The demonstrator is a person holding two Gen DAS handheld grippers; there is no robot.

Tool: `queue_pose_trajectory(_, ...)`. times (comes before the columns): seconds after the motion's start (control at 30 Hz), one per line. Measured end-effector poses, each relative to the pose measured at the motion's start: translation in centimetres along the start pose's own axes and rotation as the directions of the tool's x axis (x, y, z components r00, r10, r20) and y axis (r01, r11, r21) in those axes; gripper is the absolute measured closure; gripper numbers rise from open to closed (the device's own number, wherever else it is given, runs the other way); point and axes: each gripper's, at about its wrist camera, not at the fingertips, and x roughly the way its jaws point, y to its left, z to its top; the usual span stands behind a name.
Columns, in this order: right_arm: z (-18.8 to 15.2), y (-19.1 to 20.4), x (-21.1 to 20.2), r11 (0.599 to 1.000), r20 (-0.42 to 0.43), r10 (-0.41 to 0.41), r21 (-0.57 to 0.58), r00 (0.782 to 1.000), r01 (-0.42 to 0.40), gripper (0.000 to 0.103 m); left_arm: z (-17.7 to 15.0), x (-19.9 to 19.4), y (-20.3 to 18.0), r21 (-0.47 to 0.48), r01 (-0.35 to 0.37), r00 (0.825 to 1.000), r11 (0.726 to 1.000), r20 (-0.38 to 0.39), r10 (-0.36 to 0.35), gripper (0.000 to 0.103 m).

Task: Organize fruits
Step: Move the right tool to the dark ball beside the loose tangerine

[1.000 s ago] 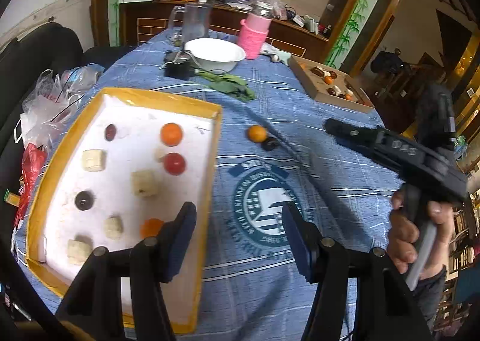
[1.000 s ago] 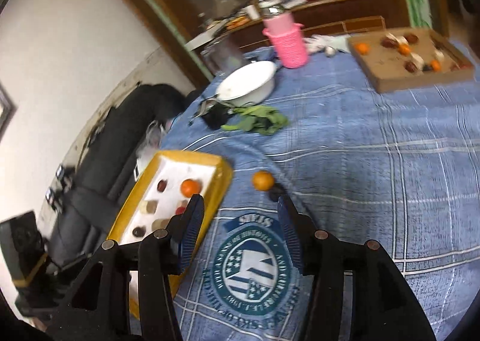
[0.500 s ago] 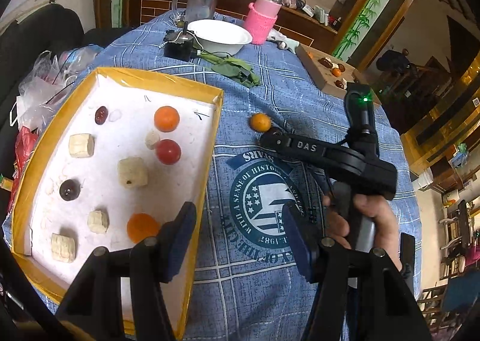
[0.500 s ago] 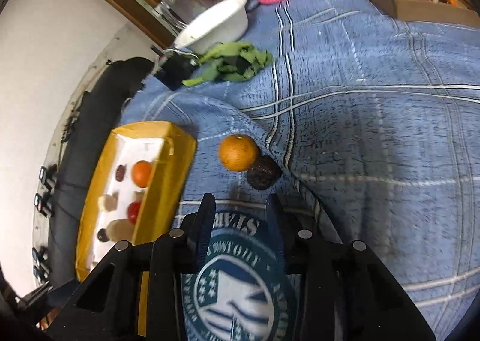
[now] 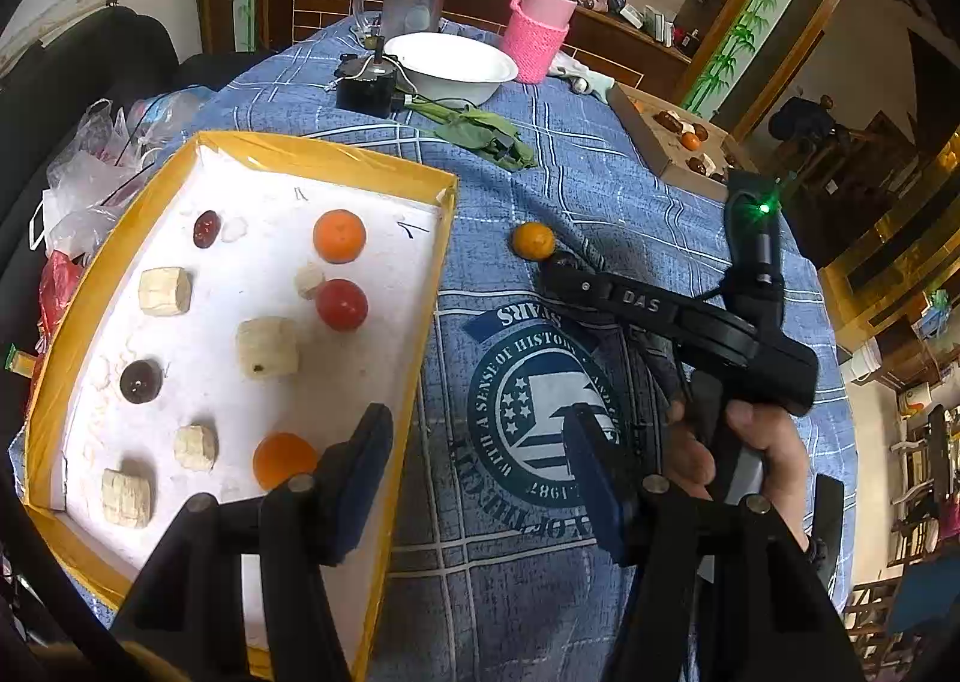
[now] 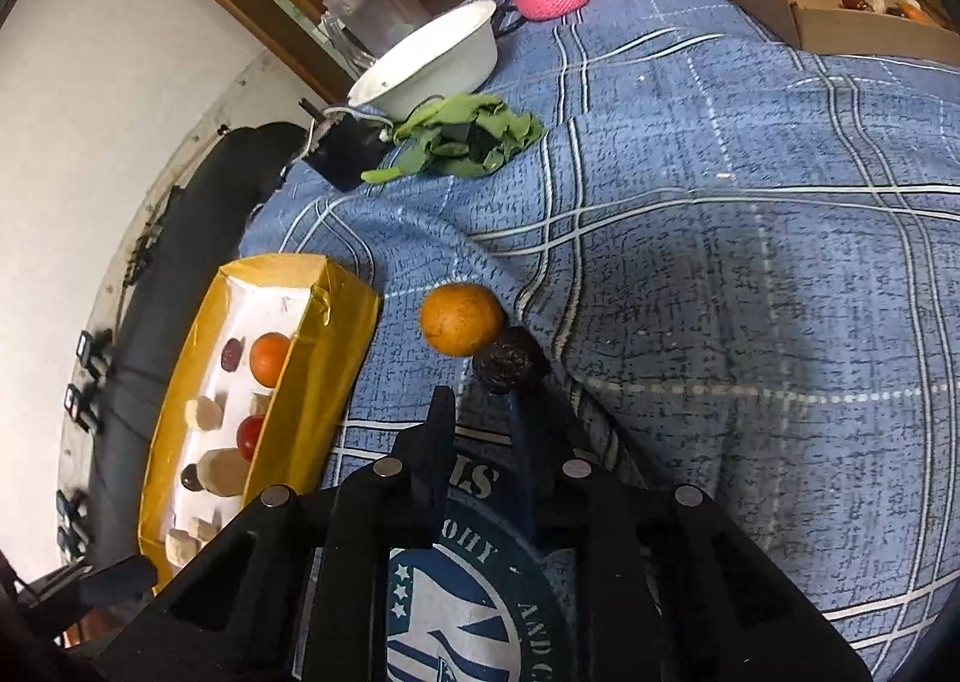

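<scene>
Right claw [image 6: 477,412] a bit apart, low middle, tips just under dark fruit [image 6: 509,359] touching orange [image 6: 460,319], left claw [image 5: 474,466] wide apart at bottom, holding nothing, over yellow tray [image 5: 327,156] edge

The yellow-rimmed tray [image 5: 312,156] lies on the blue checked counter [image 5: 630,202] and serves as the landmark. Inside it sit two oranges, one near the far edge [image 5: 339,235] and one at the near edge [image 5: 282,460], a red tomato [image 5: 341,304] just below the far orange, two dark fruits and several pale banana chunks [image 5: 267,347]. The left tongs [image 5: 480,472] hang open over the tray's right wall, one finger above the tray floor and the other above the cloth's round emblem [image 5: 540,400]. Right of the tray, a loose orange [image 5: 533,241] rests on the counter, touching a dark fruit [image 5: 561,260]. The right tongs [image 5: 558,280] reach to that dark fruit, gripped by a hand [image 5: 738,460]. Beyond the tray stand a white bowl [image 5: 450,66] and a pink cup [image 5: 537,39].
</scene>
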Motion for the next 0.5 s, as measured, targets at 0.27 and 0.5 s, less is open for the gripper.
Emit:
queue_pose_trajectory(0.27, 0.7, -2.1, -0.1, 0.993, 0.011, 0.058, 0.098, 0.998, -0.059, 0.079, 0.6, 0.9, -0.3, 0.007, 0.010, 1.000, 1.000, -0.013, -0.010, 0.041)
queue_pose_trajectory(0.5, 1.2, -3.5, 0.1, 0.976, 0.020, 0.114, 0.186, 0.993, -0.115, 0.074, 0.7, 1.5, 0.3, -0.003, 0.017, 0.999, 1.000, -0.030, -0.017, 0.041)
